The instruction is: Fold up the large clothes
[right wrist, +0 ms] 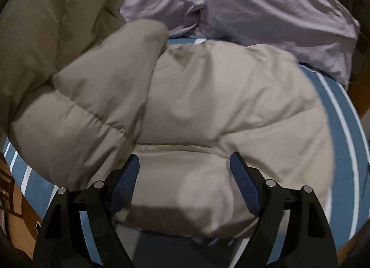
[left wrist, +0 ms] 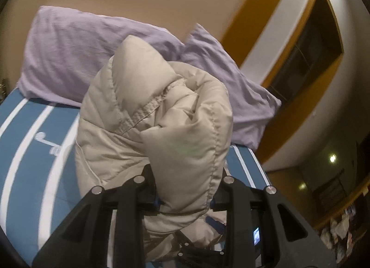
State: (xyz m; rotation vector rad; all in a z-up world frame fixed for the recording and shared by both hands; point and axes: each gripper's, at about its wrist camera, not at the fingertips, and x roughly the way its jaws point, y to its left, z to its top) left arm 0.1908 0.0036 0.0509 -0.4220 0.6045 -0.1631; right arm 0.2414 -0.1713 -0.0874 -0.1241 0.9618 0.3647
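Fingers of the left gripper (left wrist: 185, 189) are seen pinched on a thick bunch of the jacket (left wrist: 148, 115) — puffy beige fabric fills the gap between them and rises in front of the lens, with an elastic-edged opening, a cuff or hood rim by the look of it, showing at the top of the lifted mass. On the right gripper (right wrist: 185, 171) the fingers (right wrist: 126, 181) are held wide apart, their blue pads standing on either side of a quilted panel near the jacket's near edge; nothing is squeezed between them, and whether the tips touch the fabric cannot be told. The jacket's body is spread on the bed (right wrist: 342, 129), over a blue sheet with white stripes, while one part — probably a sleeve — is carried up and across at the left of the right view. Two lilac pillows (left wrist: 76, 53) lie behind it against the wall. By this showing the fold is judged to be at an early to middle stage: one side is raised for laying over the body, no neat, flat edge is yet seen, and the laying down, the other side and the final halving are left to do.
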